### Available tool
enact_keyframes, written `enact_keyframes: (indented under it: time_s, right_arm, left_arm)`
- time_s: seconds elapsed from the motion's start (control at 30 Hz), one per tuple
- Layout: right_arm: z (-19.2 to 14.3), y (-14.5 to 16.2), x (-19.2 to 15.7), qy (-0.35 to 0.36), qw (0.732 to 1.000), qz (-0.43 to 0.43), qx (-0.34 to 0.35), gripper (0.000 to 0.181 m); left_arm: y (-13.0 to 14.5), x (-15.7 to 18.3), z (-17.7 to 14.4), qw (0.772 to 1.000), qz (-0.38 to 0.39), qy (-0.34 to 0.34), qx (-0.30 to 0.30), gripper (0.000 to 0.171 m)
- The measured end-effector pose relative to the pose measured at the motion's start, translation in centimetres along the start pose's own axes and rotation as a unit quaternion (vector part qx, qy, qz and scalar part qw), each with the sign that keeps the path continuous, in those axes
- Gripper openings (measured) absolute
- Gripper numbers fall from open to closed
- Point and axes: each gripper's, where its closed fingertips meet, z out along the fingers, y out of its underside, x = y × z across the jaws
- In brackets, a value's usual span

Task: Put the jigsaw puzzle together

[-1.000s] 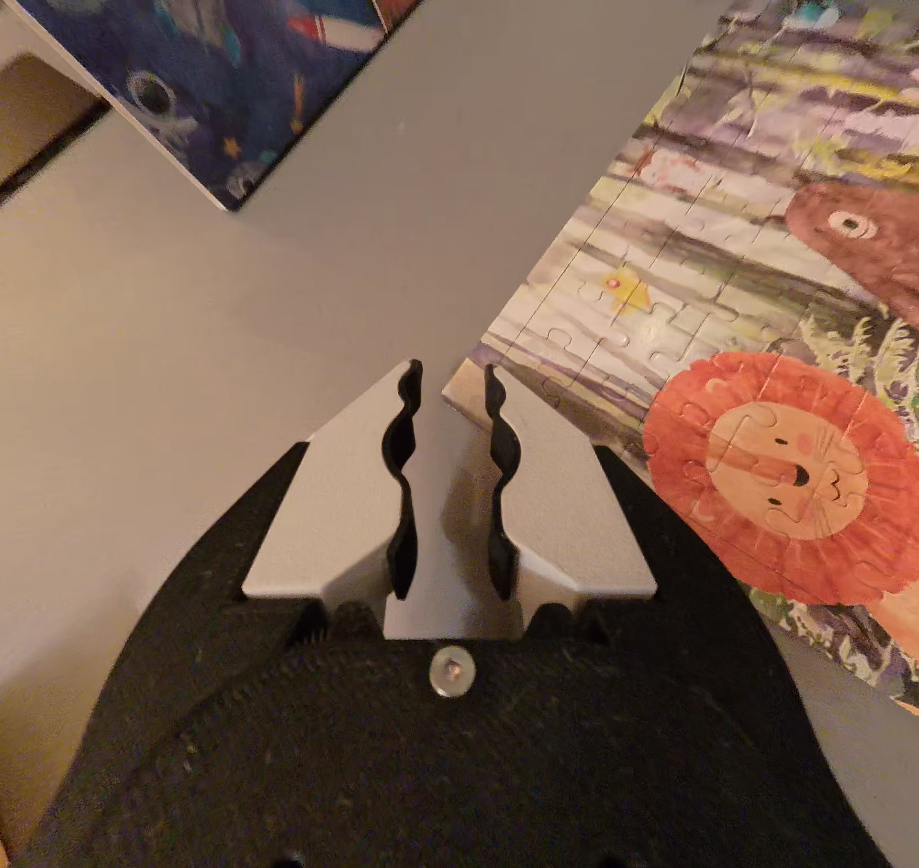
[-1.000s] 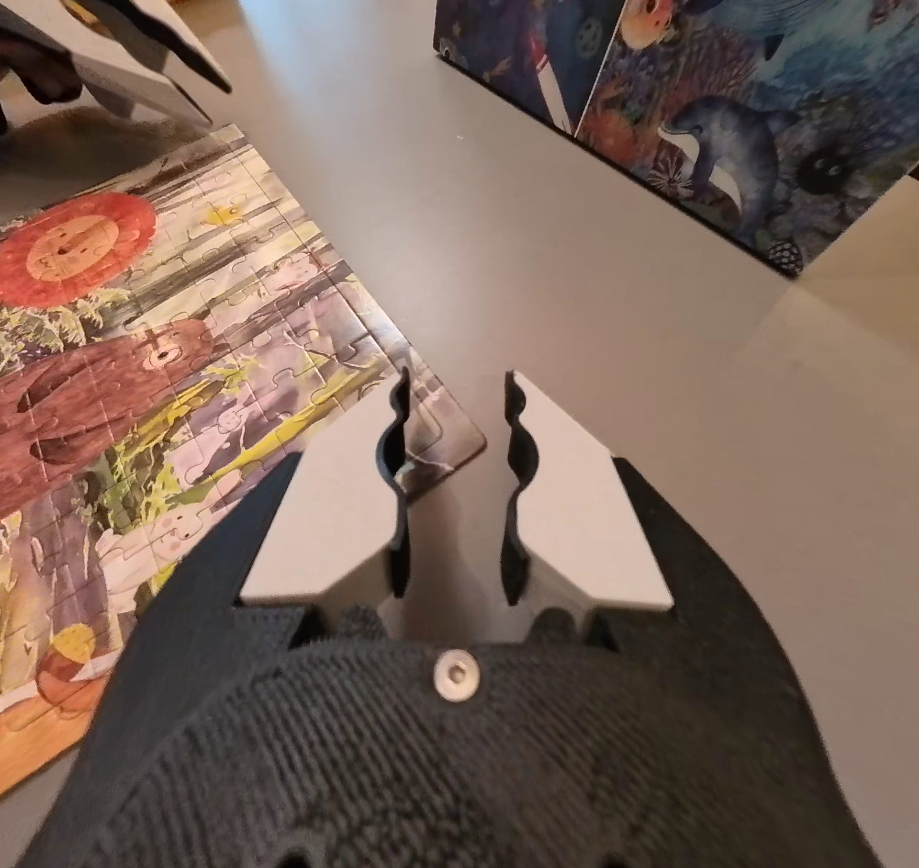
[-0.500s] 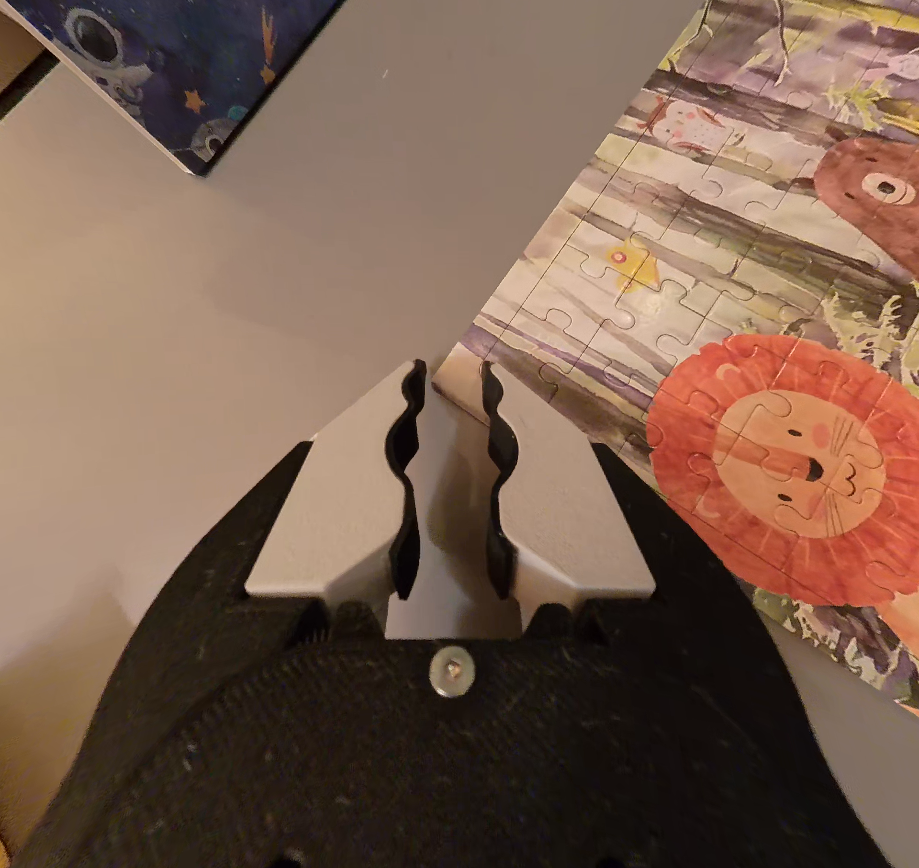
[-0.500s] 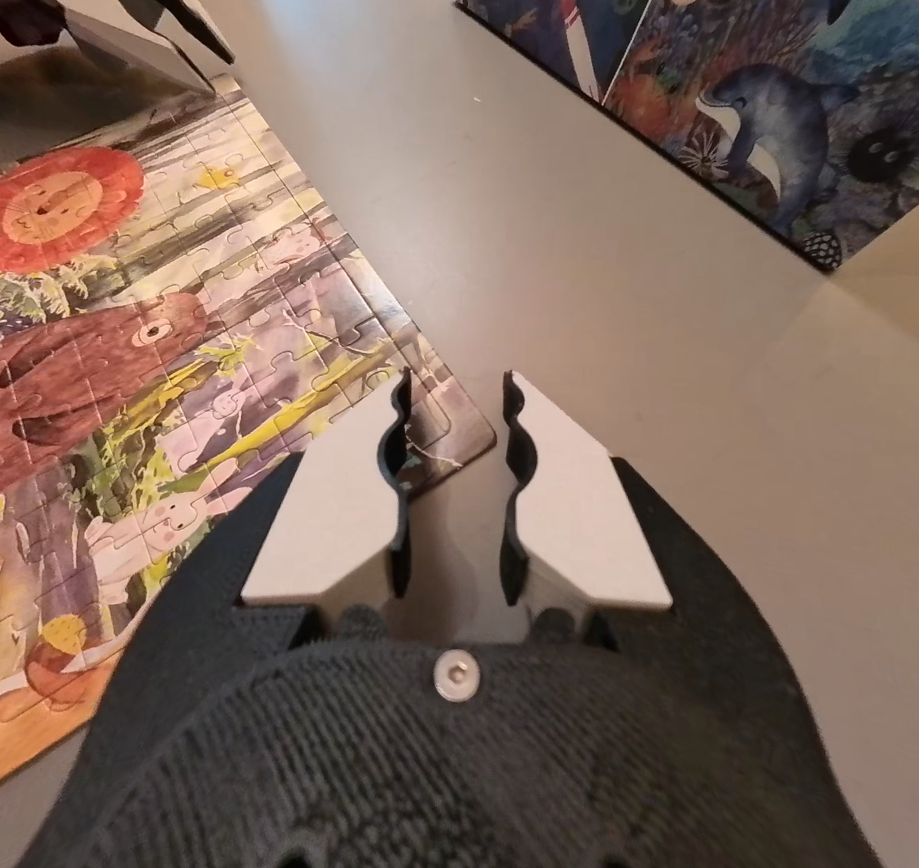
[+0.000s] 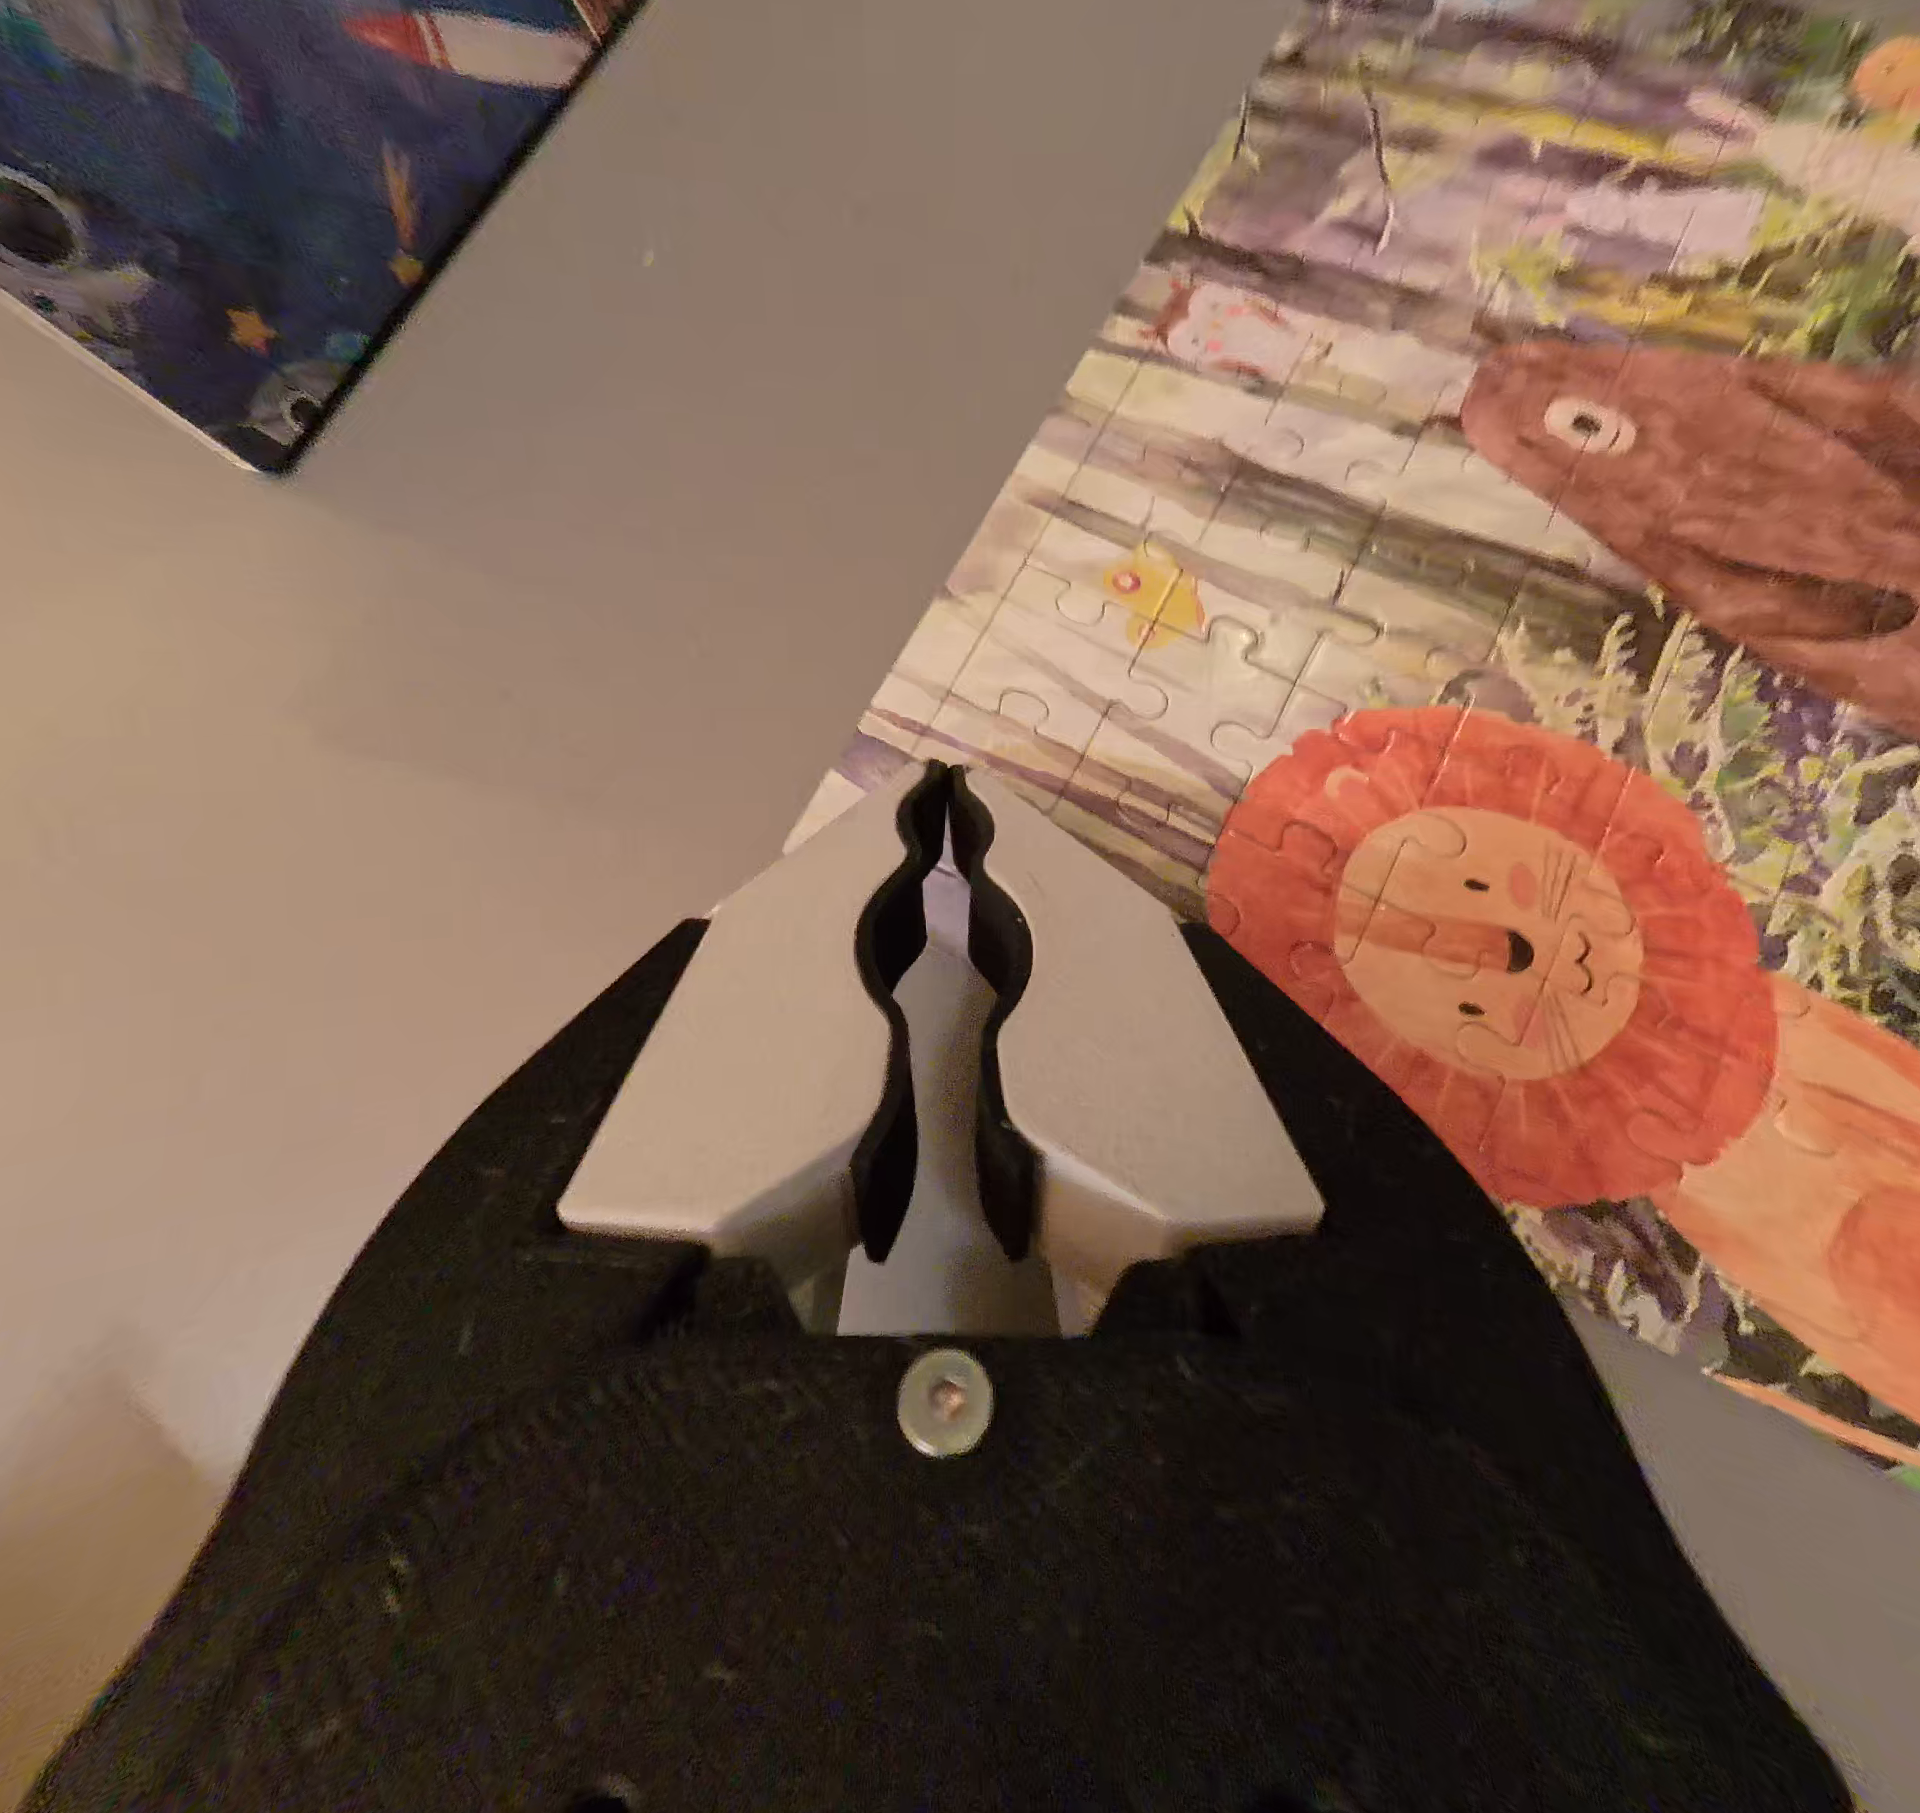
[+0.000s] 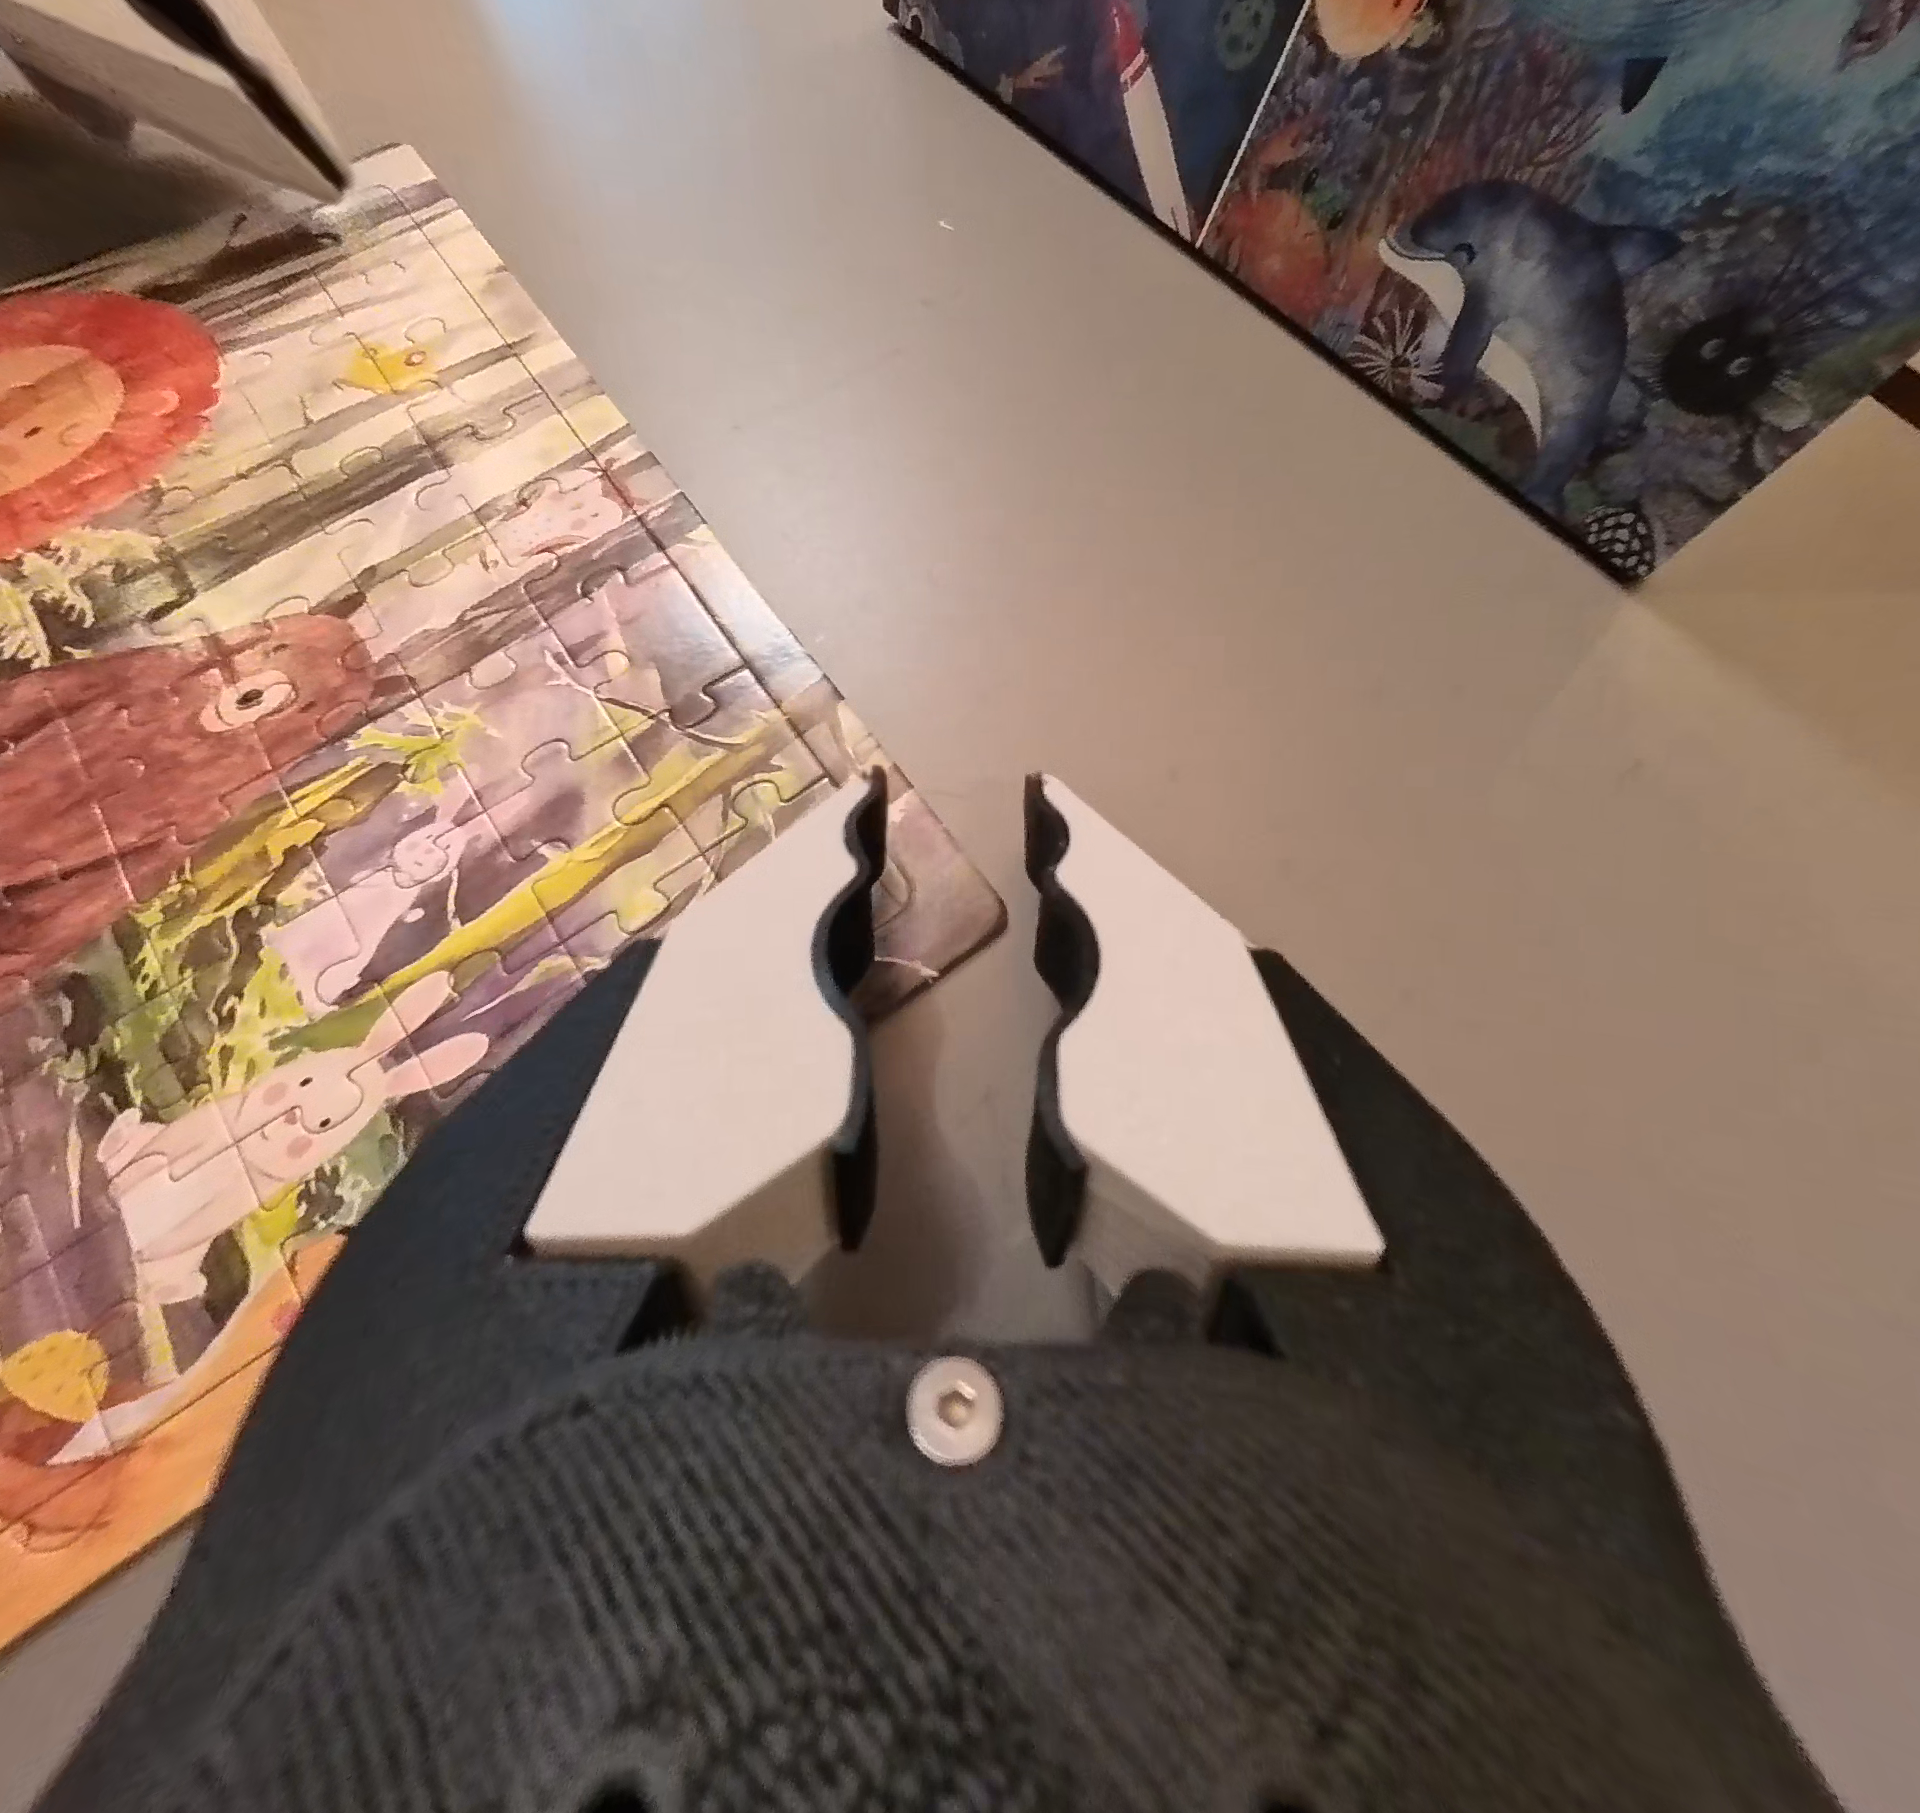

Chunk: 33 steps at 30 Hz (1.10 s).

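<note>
The assembled jigsaw puzzle (image 5: 1455,620), with a lion, a brown bear and trees, lies flat on the grey table (image 5: 520,724). My left gripper (image 5: 948,776) is shut with its tips touching and nothing between them, just over the puzzle's near corner. The puzzle also shows in the right wrist view (image 6: 364,672). My right gripper (image 6: 956,792) is open over another corner of the puzzle; the corner lies flat under the left finger (image 6: 862,828) and the pads do not press on it. The left gripper also shows in the right wrist view (image 6: 177,59), over the puzzle's far corner.
A picture box with space and sea art stands on the table, at the top left in the left wrist view (image 5: 208,153) and at the top right in the right wrist view (image 6: 1507,205). Bare grey table (image 6: 1143,516) lies between the box and the puzzle. There is about 25 centimeters between the tips of the two grippers.
My left gripper's jaws have shut on air over the puzzle corner. My right gripper's jaws have narrowed a little and stay open. Both views have shifted slightly.
</note>
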Motion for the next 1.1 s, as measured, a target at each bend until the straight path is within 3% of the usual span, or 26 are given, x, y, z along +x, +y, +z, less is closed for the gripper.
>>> enact_keyframes:
  time_s: [0.1, 0.2, 0.43, 0.6, 0.7, 0.8, 0.87, 1.0, 1.1]
  right_arm:
    - [-0.1, -0.1, 0.0, 0.001, 1.000, -0.002, 0.002, 0.024]
    - [-0.1, -0.2, 0.0, 0.006, 1.000, -0.007, 0.007, 0.019]
    - [0.0, -0.3, -0.3, 0.019, 0.999, -0.032, 0.008, 0.010]
    - [0.2, -2.0, -2.9, 0.004, 0.997, -0.072, 0.033, 0.003]
    - [1.7, -1.2, -4.7, -0.015, 0.995, -0.094, -0.009, 0.001]
    - [2.7, -0.6, -8.0, -0.074, 0.991, -0.104, -0.045, 0.000]
    - [2.5, -1.0, -12.8, -0.179, 0.977, -0.111, -0.046, 0.000]
    - [1.3, 0.2, -22.3, -0.369, 0.914, -0.134, -0.101, 0.000]
    - [1.4, 0.2, -22.8, -0.361, 0.913, -0.160, -0.098, 0.000]
  left_arm:
    - [0.4, 1.2, 0.0, 0.999, 0.031, 0.024, -0.019, 0.000]
    - [0.3, 1.0, -0.2, 0.998, 0.050, -0.001, -0.024, 0.000]
    - [1.0, 0.8, 0.2, 0.999, 0.032, 0.005, -0.040, 0.000]
    - [1.0, 0.8, 0.2, 0.999, 0.026, 0.005, -0.036, 0.000]
    - [1.0, 0.7, 0.3, 0.999, 0.011, 0.008, -0.030, 0.000]
    - [0.9, 0.6, 0.4, 1.000, 0.010, 0.008, -0.027, 0.000]
    - [0.9, 0.6, 0.4, 0.999, 0.017, 0.003, -0.028, 0.000]
    - [0.7, 0.8, 0.6, 0.999, 0.030, -0.006, -0.030, 0.000]
    - [0.7, 0.8, 0.6, 0.999, 0.034, -0.009, -0.031, 0.000]
